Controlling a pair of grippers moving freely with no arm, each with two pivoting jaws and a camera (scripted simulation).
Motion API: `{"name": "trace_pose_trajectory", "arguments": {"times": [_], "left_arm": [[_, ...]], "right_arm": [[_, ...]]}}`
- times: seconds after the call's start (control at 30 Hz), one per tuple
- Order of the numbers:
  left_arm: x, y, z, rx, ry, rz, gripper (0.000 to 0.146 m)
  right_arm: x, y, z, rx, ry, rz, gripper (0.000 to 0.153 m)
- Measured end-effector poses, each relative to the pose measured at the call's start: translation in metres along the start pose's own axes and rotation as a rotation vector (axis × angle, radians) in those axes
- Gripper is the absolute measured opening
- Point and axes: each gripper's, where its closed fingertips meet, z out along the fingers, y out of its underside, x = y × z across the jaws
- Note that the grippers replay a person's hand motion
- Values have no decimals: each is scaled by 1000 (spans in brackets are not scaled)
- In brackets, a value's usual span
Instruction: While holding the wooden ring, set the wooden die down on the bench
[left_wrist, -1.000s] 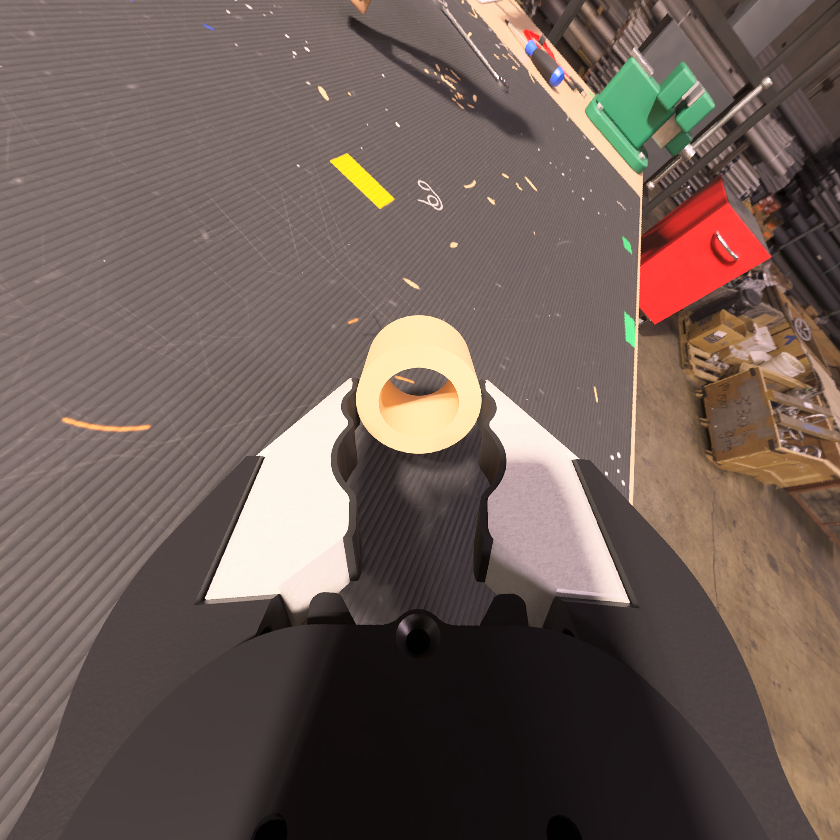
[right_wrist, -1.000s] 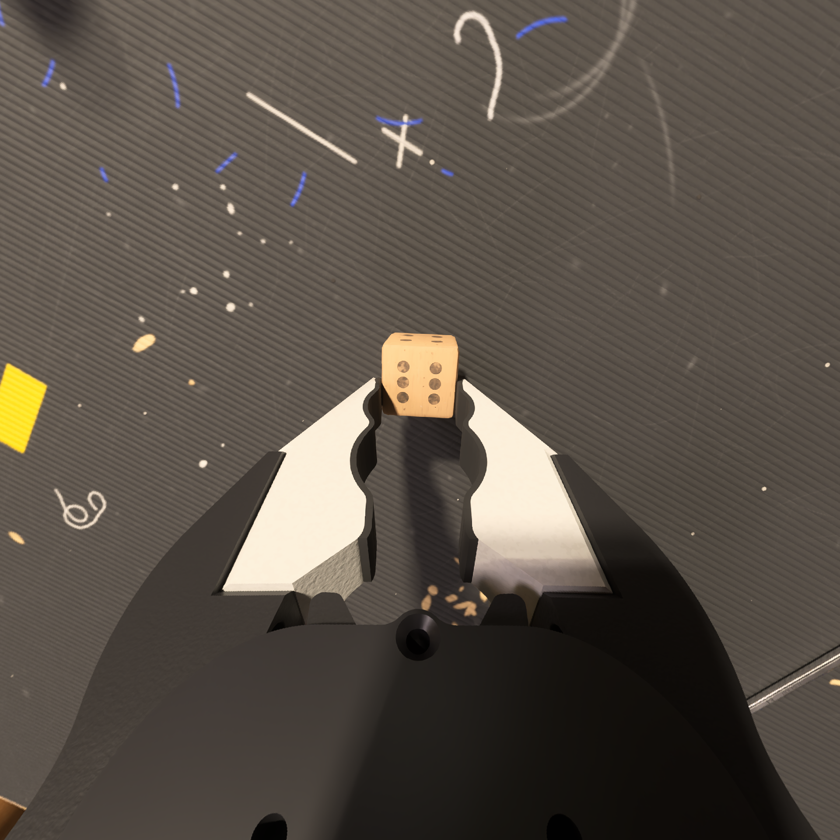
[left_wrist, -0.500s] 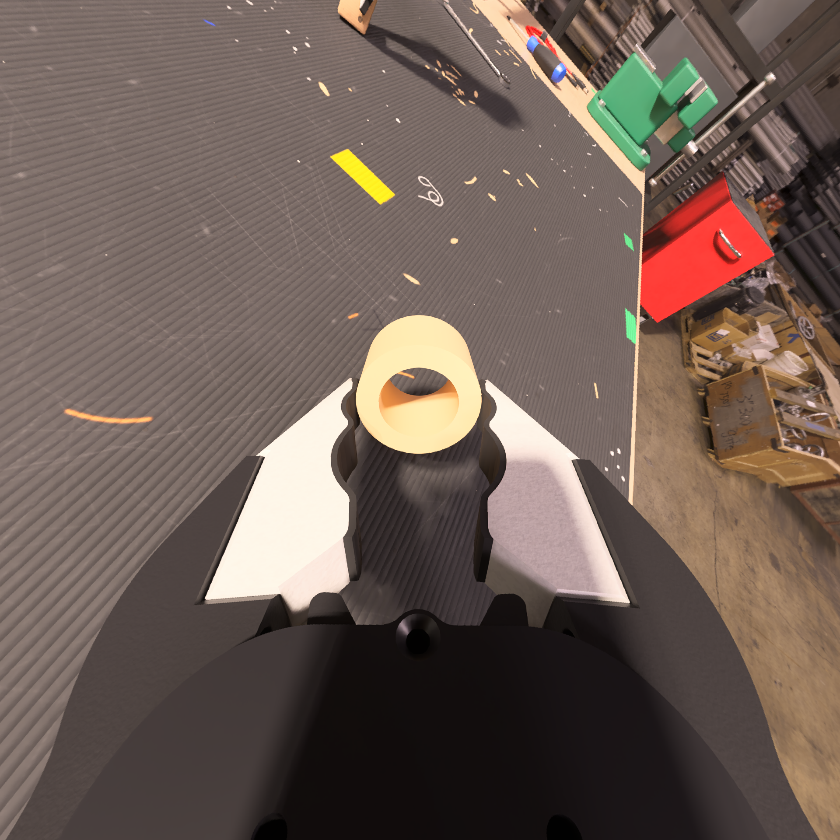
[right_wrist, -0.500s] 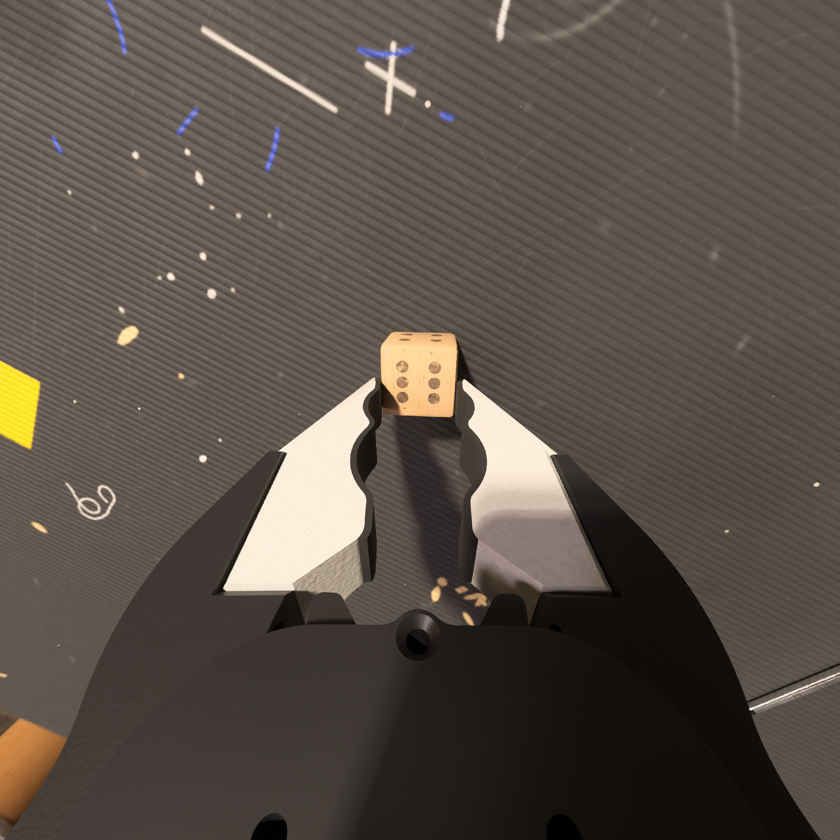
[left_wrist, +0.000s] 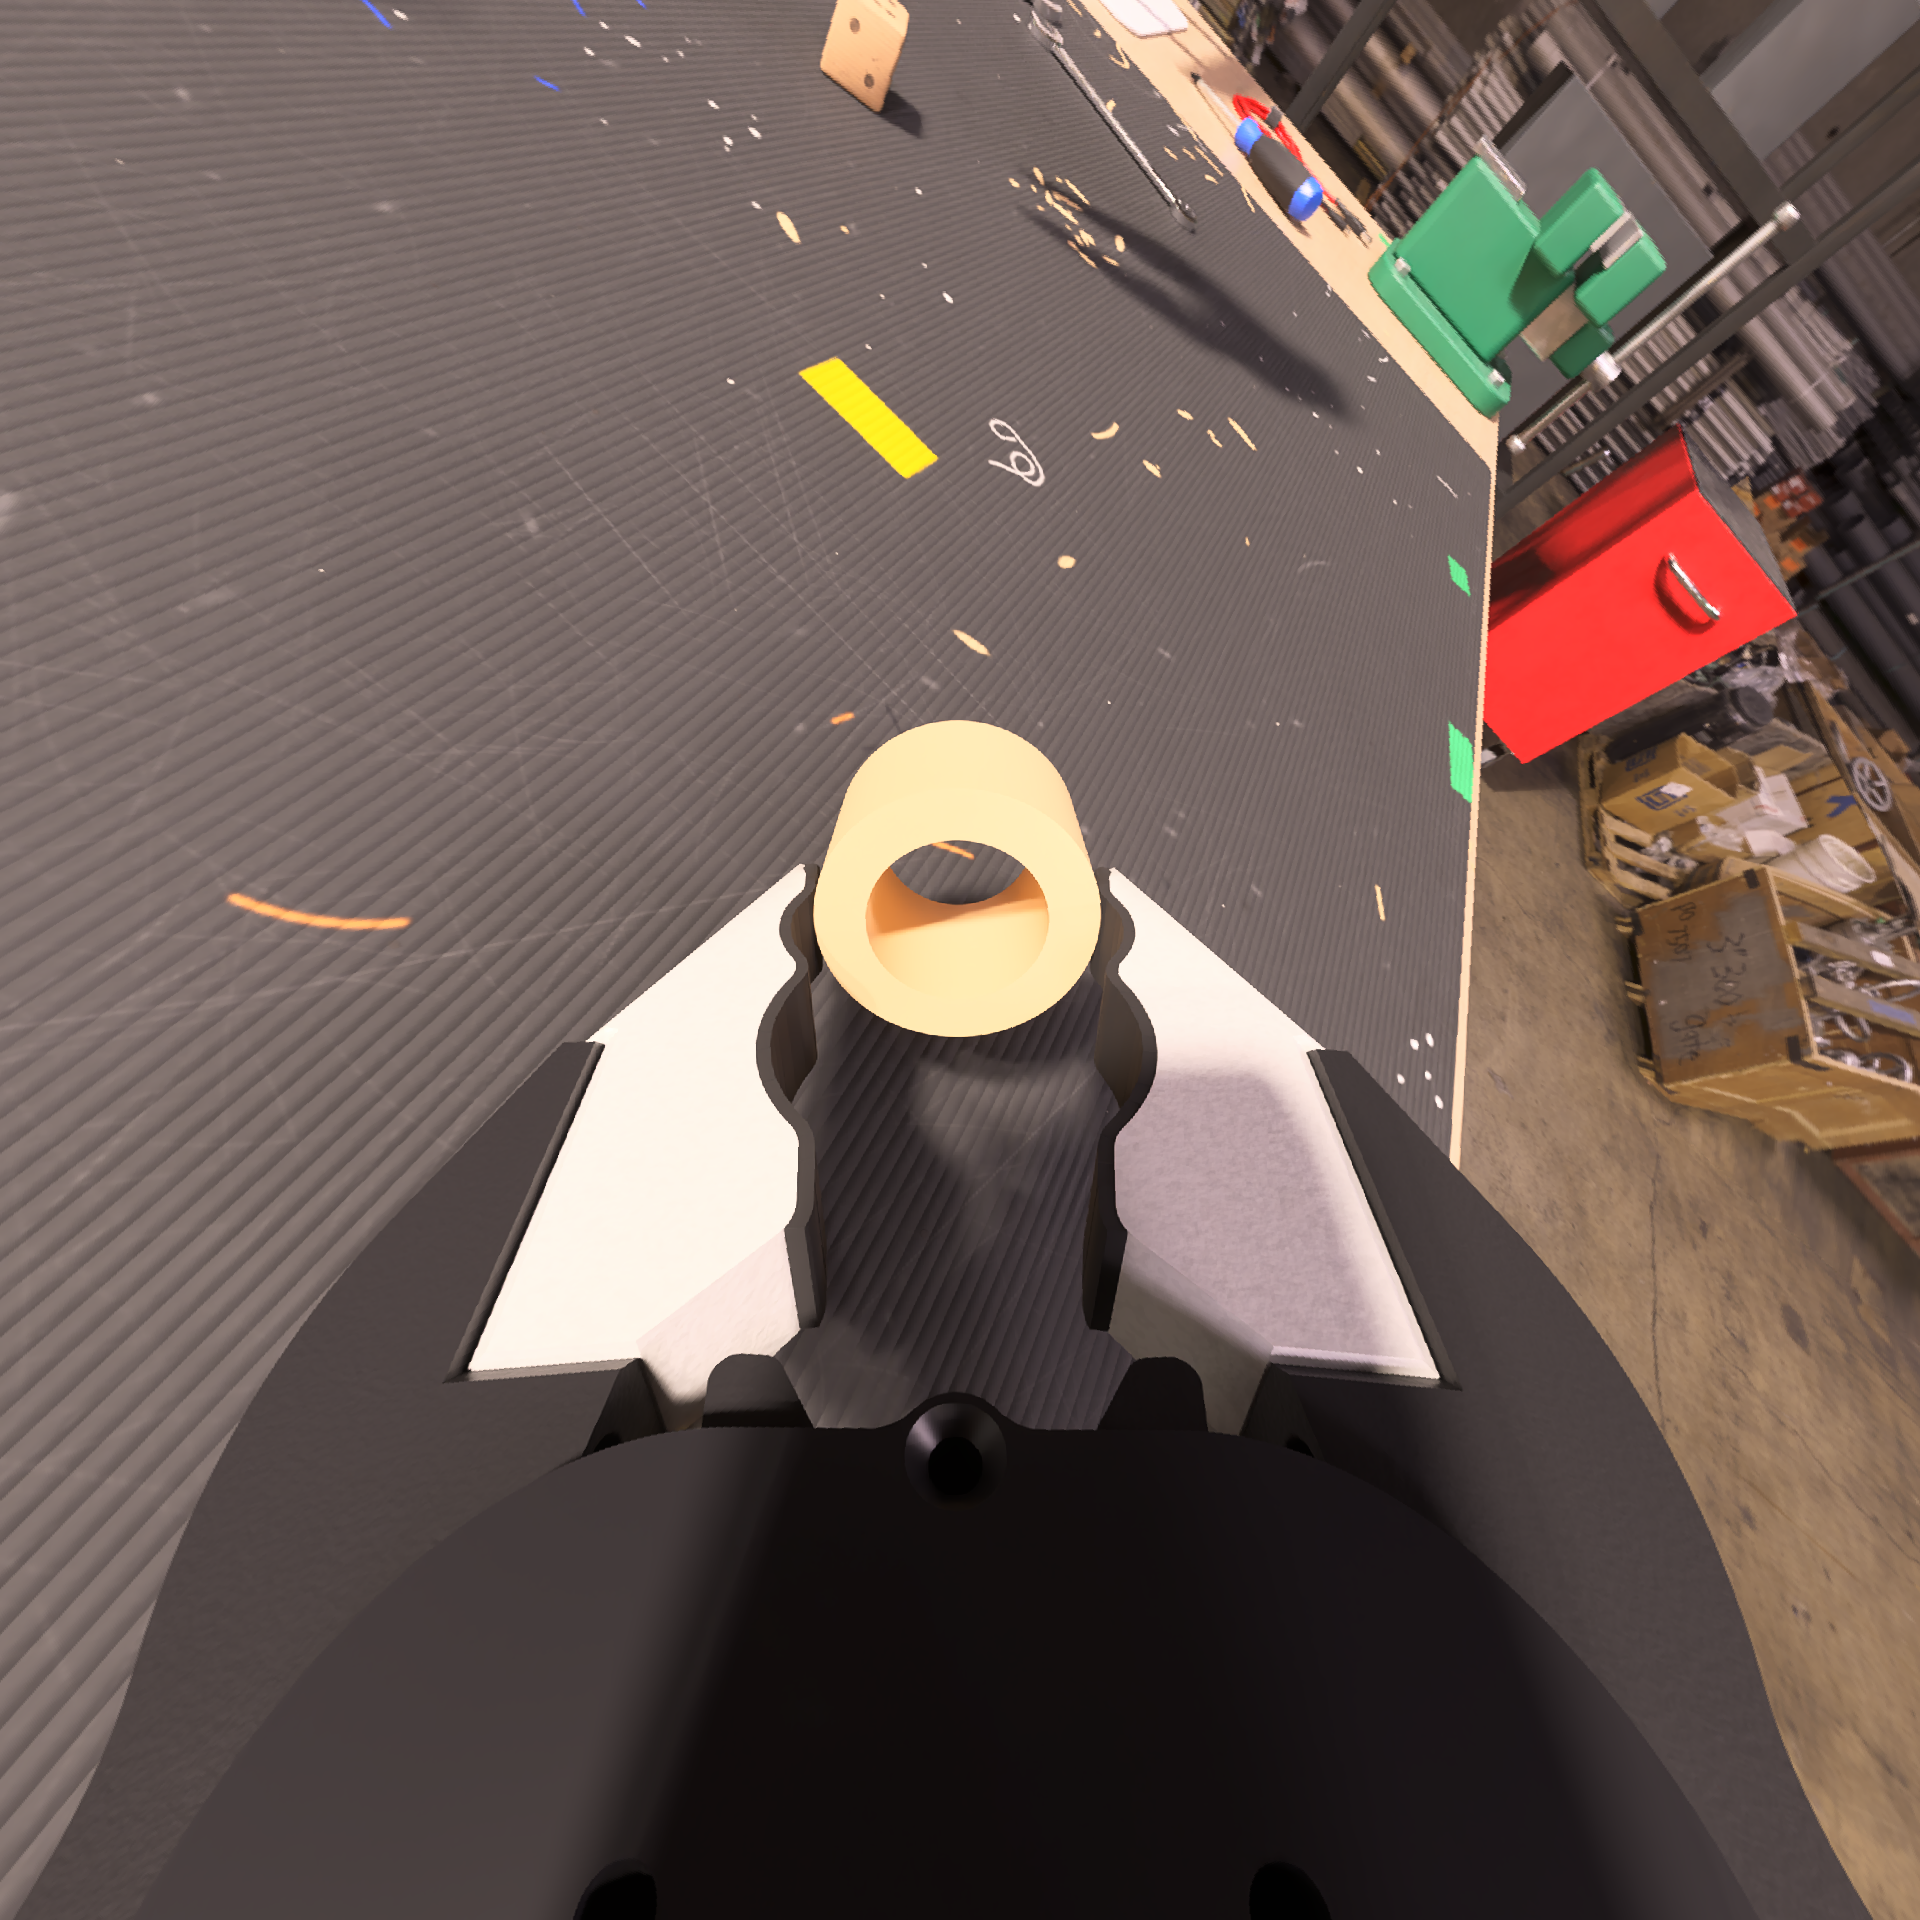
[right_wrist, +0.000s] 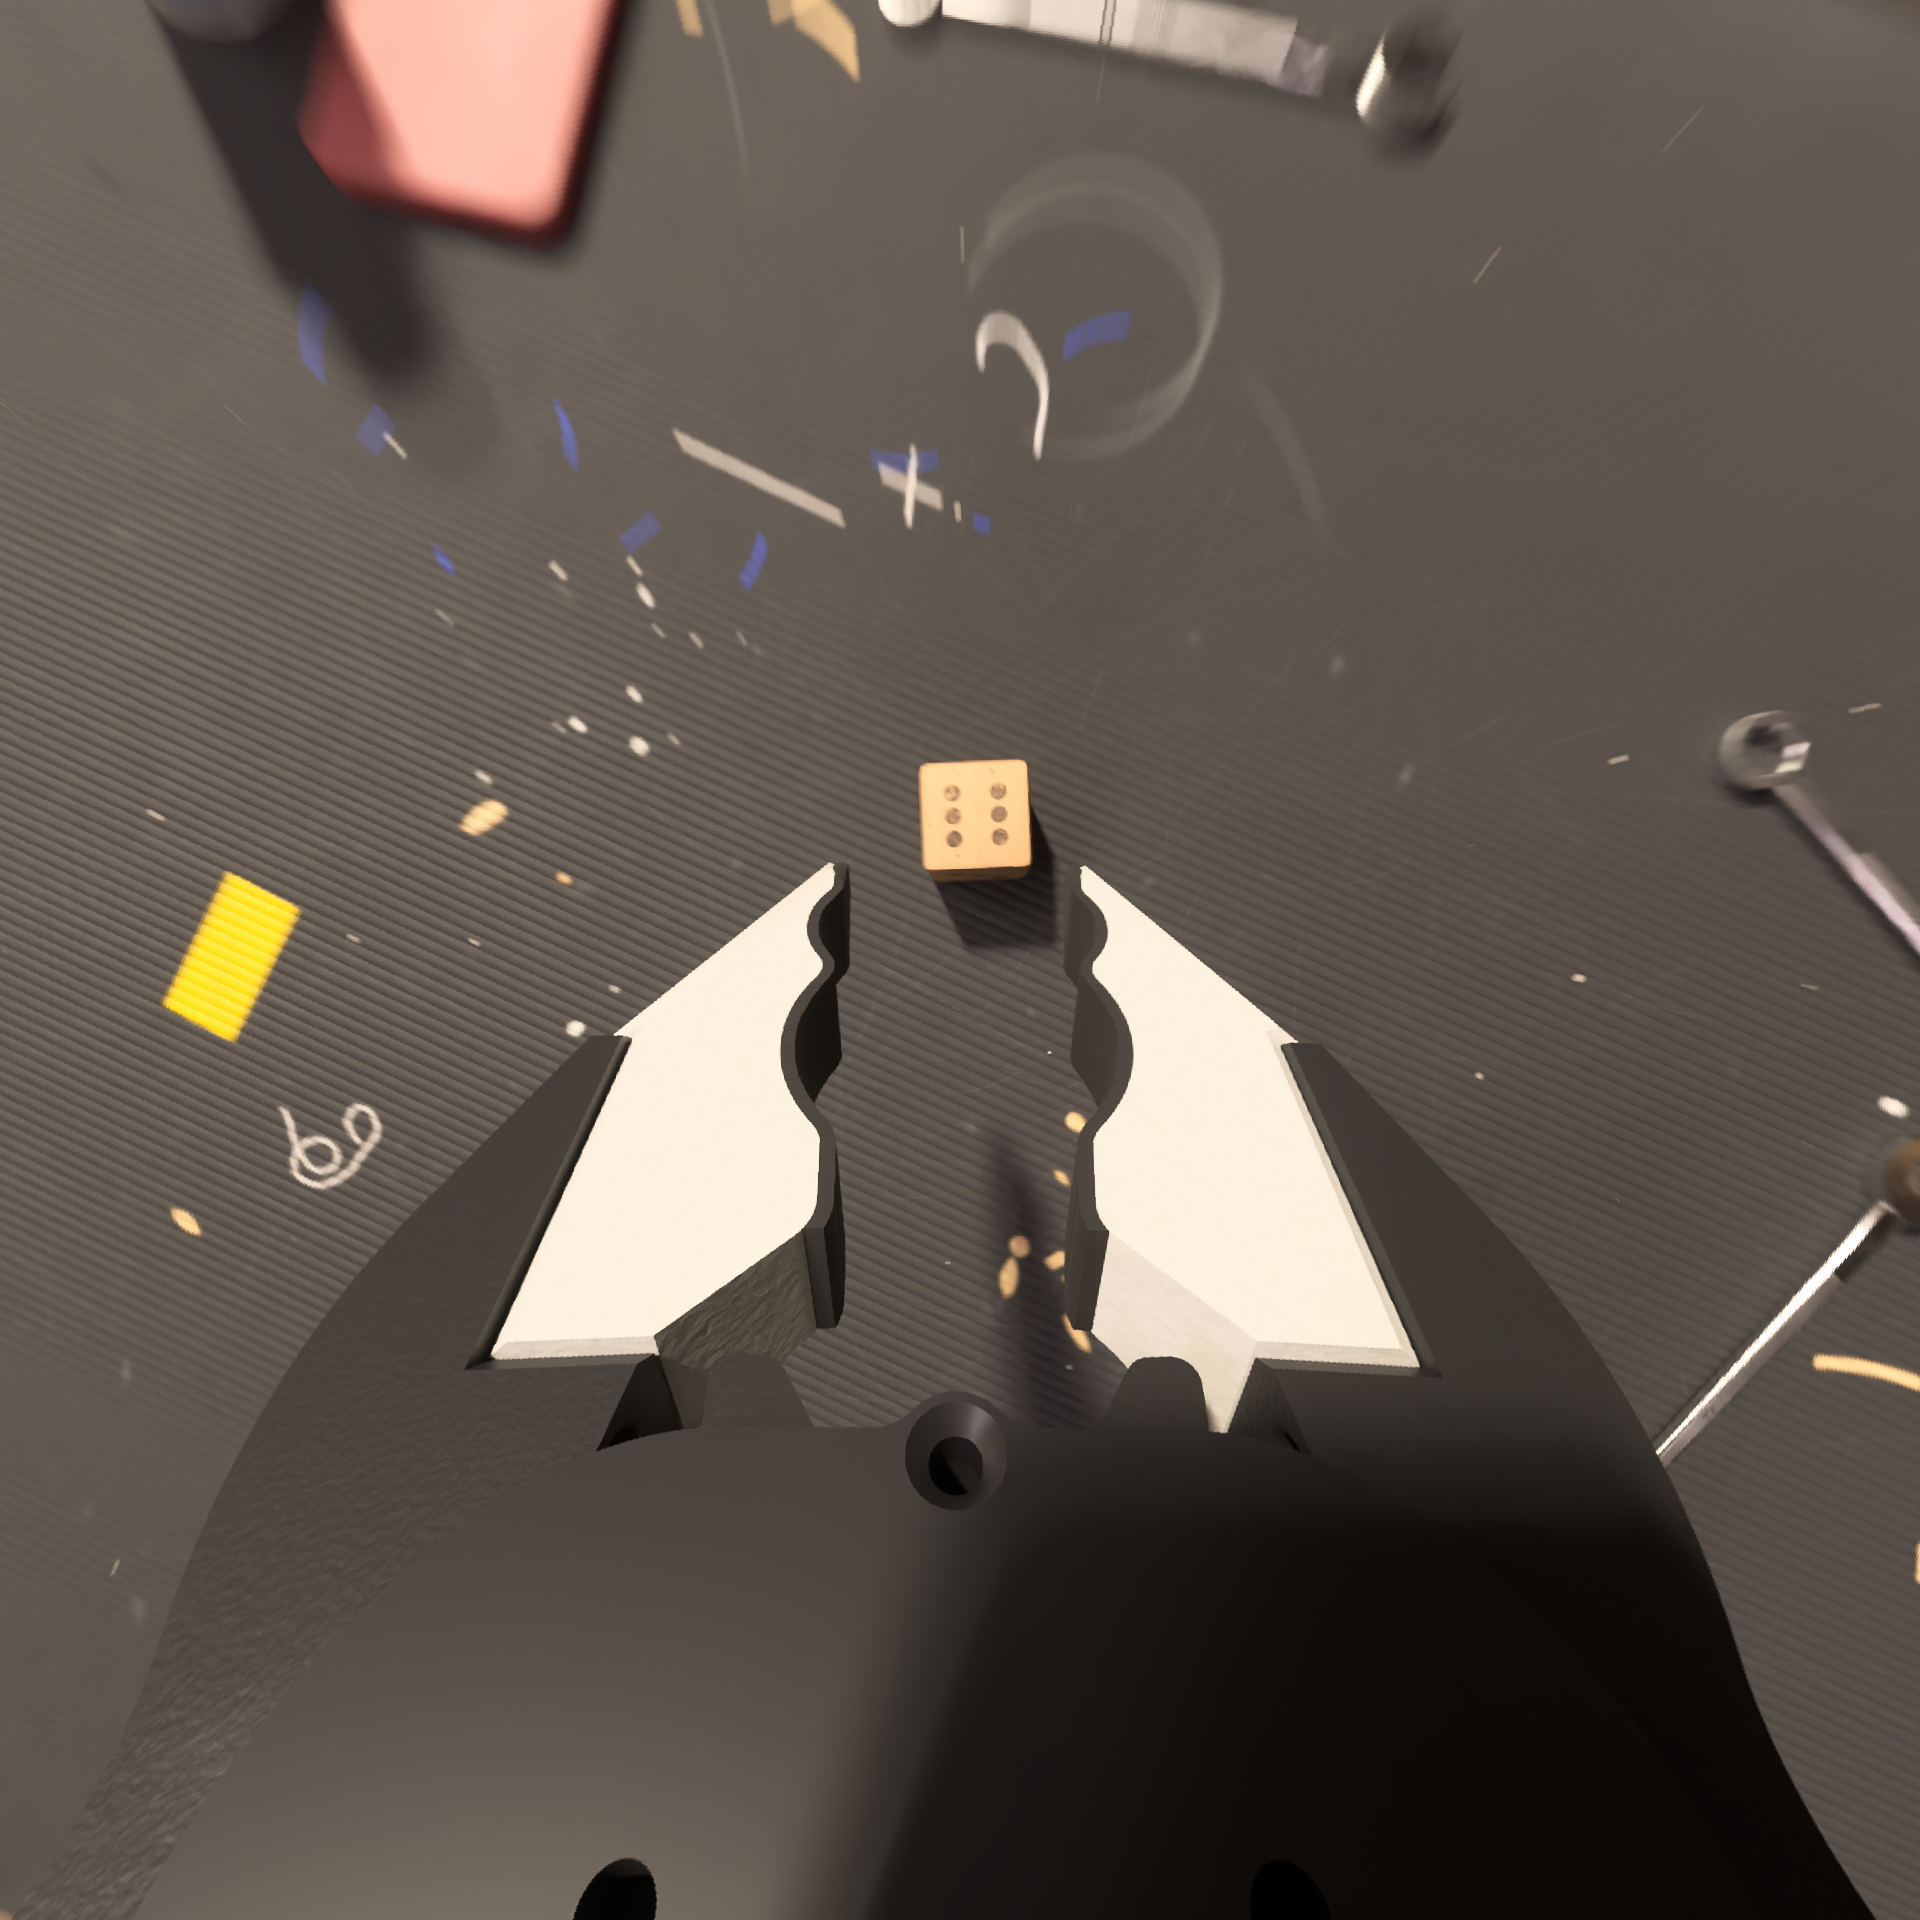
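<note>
Just past the die (right_wrist: 974, 826), my right tongs (right_wrist: 961, 899) hang spread, so I'd lift straight off, left tongs (left_wrist: 956, 894) pinching the ring (left_wrist: 956, 883).

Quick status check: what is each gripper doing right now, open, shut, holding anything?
Left gripper: shut on the wooden ring.
Right gripper: open, holding nothing; the wooden die sits on the bench just beyond its fingertips.

Bench (right_wrist: 1455, 623): wooden die (right_wrist: 974, 823), perhaps wrench (right_wrist: 1808, 821)
</note>
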Motion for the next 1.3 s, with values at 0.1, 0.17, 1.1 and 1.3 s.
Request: {"name": "trace_pose_trajectory", "arguments": {"times": [0.1, 0.17, 1.1, 1.3], "left_arm": [[-2, -2, -3, 14, -12, 0, 52], [-3, -4, -4, 25, -26, 6, 52], [-273, -140, -160, -276, -900, -380, 52], [-327, -110, -163, -459, -1019, -570, 52]], "right_arm": [[-30, 1, -53, 342, 33, 24, 45], [-66, 16, -74, 575, -20, 76, 46], [-168, 102, -68, 863, 125, 91, 67], [-171, 105, -65, 846, 82, 106, 66]]}}
